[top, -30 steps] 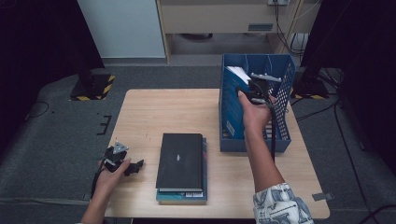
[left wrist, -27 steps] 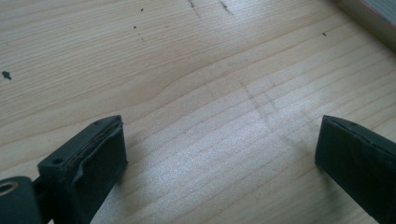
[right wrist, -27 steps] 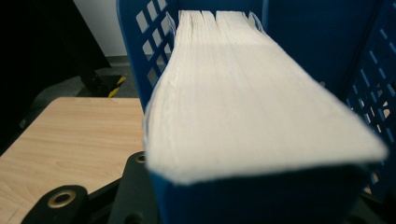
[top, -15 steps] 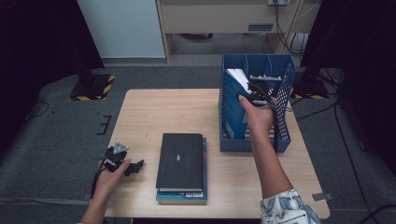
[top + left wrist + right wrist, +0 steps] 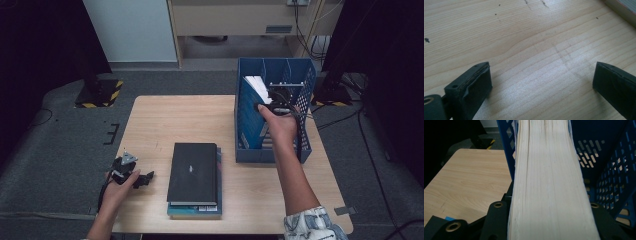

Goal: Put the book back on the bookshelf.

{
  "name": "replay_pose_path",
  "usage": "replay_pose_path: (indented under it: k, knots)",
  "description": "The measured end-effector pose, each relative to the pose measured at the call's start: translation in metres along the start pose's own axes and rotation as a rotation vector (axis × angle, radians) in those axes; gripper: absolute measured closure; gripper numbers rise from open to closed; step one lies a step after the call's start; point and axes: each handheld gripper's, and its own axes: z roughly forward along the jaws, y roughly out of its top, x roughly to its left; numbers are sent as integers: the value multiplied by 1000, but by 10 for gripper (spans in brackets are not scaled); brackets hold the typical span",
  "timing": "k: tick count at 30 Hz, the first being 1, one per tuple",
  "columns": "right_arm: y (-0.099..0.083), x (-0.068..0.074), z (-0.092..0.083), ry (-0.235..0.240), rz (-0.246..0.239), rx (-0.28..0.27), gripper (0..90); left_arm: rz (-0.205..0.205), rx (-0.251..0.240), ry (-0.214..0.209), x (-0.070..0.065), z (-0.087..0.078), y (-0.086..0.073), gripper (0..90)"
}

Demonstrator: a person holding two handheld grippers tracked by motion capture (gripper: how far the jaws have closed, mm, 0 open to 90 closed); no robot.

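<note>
A thick book (image 5: 549, 182) stands page edge up in the left slot of the blue file rack (image 5: 300, 145) at the table's right; its white pages (image 5: 256, 86) show above the rack wall. My right gripper (image 5: 274, 100) reaches into the rack from above. The book sits tight between its jaws, which have just been opening slightly. My left gripper (image 5: 145, 179) rests low near the table's front left, open, with bare wood (image 5: 541, 82) between its fingers. A black book (image 5: 194, 172) lies on top of a teal one at the front middle.
The wooden table (image 5: 175, 120) has free room at its back left and centre. The rack's perforated wall (image 5: 614, 182) stands close on the right of the held book. Dark floor, a cabinet and cables surround the table.
</note>
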Motion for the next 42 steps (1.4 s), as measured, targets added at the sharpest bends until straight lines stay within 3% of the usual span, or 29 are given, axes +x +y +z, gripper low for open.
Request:
replay_pose_path:
  k: [13,31,42]
  knots:
    - [3,2,-3,19,-18,7,547,0,1,0,0,0,0,15]
    - [8,3,-4,1,-31,25,595,2,2,-1,-1,0,0,15]
    - [12,7,-2,-9,-20,-17,604,7,0,-1,0,0,0,15]
